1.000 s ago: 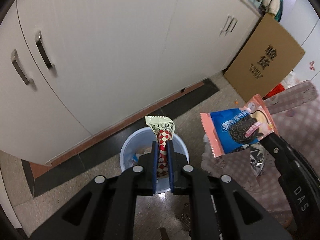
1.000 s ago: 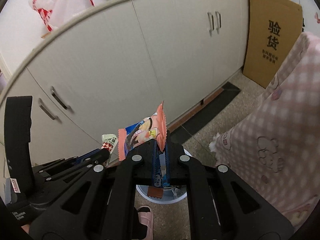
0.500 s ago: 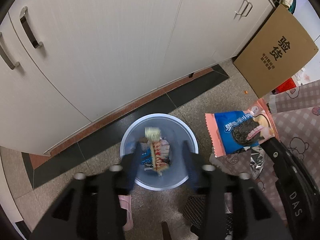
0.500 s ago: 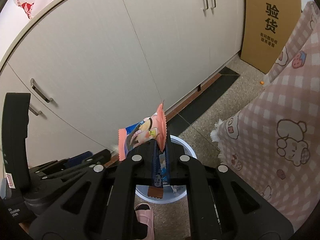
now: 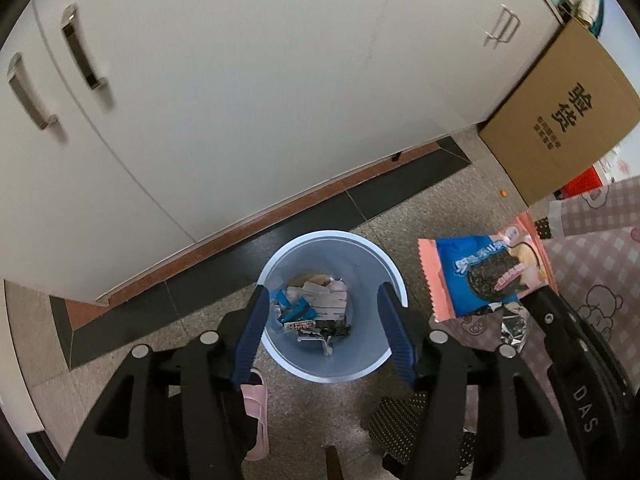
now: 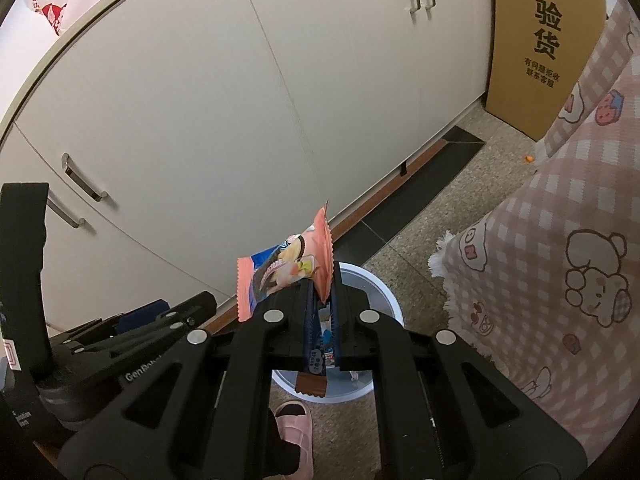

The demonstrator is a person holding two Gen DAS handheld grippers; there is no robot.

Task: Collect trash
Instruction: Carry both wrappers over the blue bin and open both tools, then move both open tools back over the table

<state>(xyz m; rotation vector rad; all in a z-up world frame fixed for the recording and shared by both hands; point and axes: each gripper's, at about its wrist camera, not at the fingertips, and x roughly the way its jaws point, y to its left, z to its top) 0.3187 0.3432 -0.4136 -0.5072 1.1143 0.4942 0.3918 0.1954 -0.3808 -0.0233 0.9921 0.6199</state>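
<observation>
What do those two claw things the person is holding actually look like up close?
Both look alike. The left claw has a black plastic frame with cut-out openings, round silver bolt heads, and two flat fingers lined with ribbed blue pads. The right claw has the same black frame, silver bolts and dark blue pads. White lettering marks the bodies, reading "DAS" on one side. No cables or sleeves show.

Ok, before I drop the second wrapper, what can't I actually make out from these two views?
- Trash bin, right wrist view: its inside is hidden behind the right gripper and its cookie wrapper.
- Bin contents, left wrist view: a jumble, single pieces too small to tell apart.
- Pink slipper: mostly hidden behind the left gripper, whose jaws are opening with nothing between them.
</observation>
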